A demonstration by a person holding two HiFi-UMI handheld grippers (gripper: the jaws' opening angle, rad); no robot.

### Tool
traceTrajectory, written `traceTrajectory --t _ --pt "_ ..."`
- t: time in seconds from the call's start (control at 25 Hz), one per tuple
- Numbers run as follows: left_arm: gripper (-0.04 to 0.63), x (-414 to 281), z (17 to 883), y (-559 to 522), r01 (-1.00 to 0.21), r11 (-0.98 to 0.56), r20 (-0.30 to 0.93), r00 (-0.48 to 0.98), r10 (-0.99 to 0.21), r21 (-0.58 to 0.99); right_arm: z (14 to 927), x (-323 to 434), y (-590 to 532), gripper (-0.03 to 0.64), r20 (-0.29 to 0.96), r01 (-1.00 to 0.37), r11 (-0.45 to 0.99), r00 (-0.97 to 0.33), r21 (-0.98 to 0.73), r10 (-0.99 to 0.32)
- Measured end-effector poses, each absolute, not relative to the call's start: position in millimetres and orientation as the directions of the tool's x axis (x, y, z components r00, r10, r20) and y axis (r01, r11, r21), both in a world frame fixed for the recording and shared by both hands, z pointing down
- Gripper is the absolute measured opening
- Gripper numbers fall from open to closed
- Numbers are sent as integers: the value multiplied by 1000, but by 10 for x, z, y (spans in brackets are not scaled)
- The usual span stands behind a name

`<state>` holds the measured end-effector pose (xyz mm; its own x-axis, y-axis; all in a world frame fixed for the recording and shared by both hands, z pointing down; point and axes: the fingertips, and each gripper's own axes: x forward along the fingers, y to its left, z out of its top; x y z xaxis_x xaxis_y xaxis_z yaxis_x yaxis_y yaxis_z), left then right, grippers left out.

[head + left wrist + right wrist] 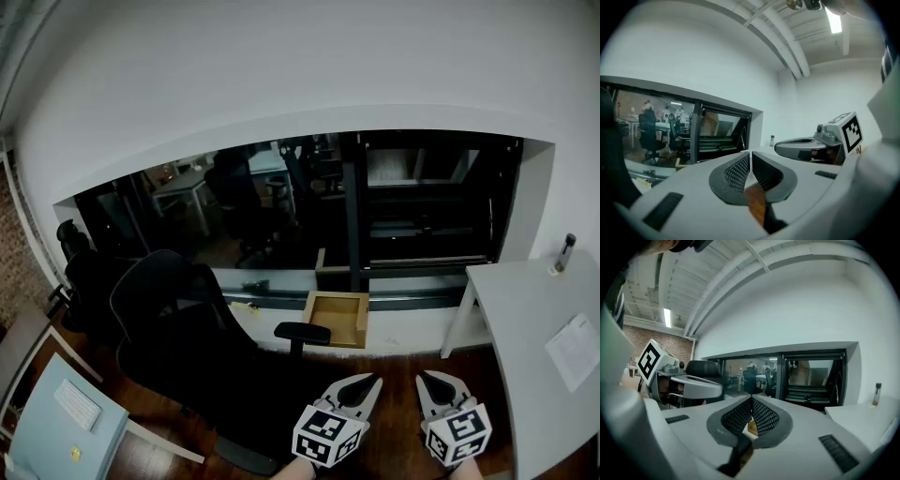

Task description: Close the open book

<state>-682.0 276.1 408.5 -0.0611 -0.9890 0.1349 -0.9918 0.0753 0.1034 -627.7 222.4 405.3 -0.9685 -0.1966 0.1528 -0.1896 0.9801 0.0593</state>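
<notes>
I cannot make out an open book in any view. Both grippers are held side by side above the wooden floor, pointing roughly level toward a window. My left gripper (368,382) (750,153) is shut, its ribbed pads meeting with nothing between them. My right gripper (427,378) (751,399) is shut too and holds nothing. Each gripper shows in the other's view: the right one (811,145) and the left one (689,383). A white sheet or booklet (574,349) lies flat on the white desk (530,309) at the right.
A black office chair (178,319) stands left of the grippers. A shallow wooden box (337,317) leans below the dark window (309,202). A small bottle (563,253) stands at the desk's far corner. A pale blue table (56,427) sits at lower left.
</notes>
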Motion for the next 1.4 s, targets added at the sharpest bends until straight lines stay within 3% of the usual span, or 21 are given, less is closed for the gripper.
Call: traceTrajectory --t 0.24,0.44,0.8,1.12,1.4 --pt "18 -6529 4171 2572 -993 -5 122 19 -992 116 4101 -5814 1979 3 172 -300 951 -935 77 -309" --pt "18 -5802 4204 2270 -976 -161 120 179 -976 145 4118 -5056 1784 3 184 -448 890 -871 86 -456" --pt "18 -3974 4160 1596 -905 -409 138 422 -896 113 3996 -3123 1300 3 131 -683 728 -718 52 -683" --pt "18 -1967 4216 1158 -811 -576 158 585 -796 101 4141 -1140 987 2 132 -812 583 -578 3 -805" --pt "18 -611 4191 908 -684 -724 179 726 -665 84 4139 198 863 3 123 -909 418 -416 -15 -901"
